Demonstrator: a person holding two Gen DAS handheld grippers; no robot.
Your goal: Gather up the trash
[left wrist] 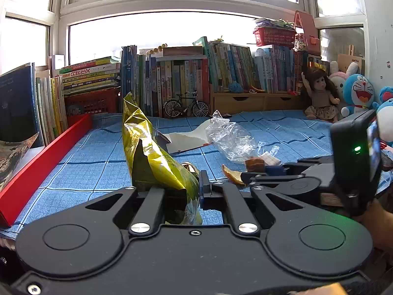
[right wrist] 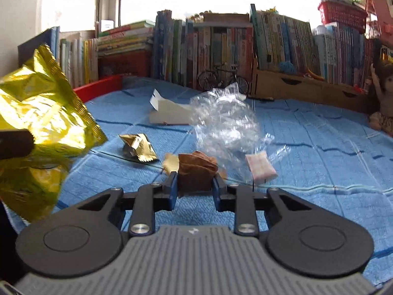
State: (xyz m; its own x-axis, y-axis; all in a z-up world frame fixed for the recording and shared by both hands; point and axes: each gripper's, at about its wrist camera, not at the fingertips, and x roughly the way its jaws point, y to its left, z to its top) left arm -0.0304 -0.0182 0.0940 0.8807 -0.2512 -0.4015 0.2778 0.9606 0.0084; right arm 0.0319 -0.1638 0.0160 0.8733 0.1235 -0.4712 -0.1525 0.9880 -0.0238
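My left gripper (left wrist: pixel 194 186) is shut on the lower part of a crumpled yellow-green snack bag (left wrist: pixel 152 157), which stands up above the blue cloth; the same bag (right wrist: pixel 41 127) fills the left of the right wrist view. My right gripper (right wrist: pixel 195 184) has both pads against a brown crumpled wad (right wrist: pixel 196 169) low over the cloth, and it shows from the side (left wrist: pixel 260 172) in the left wrist view. Around the wad lie an orange peel (left wrist: pixel 233 174), a gold foil wrapper (right wrist: pixel 137 146), a pink-white packet (right wrist: pixel 260 168), clear plastic film (right wrist: pixel 223 123) and a white torn carton (right wrist: pixel 169 113).
The blue cloth (right wrist: pixel 319 162) covers the surface. A red box edge (left wrist: pixel 44 157) runs along the left. Books (left wrist: pixel 181 78), a model bicycle (left wrist: pixel 185 105) and a wooden drawer unit (left wrist: pixel 255 100) line the back. A doll (left wrist: pixel 319 95) and plush toys (left wrist: pixel 356 93) sit at the right.
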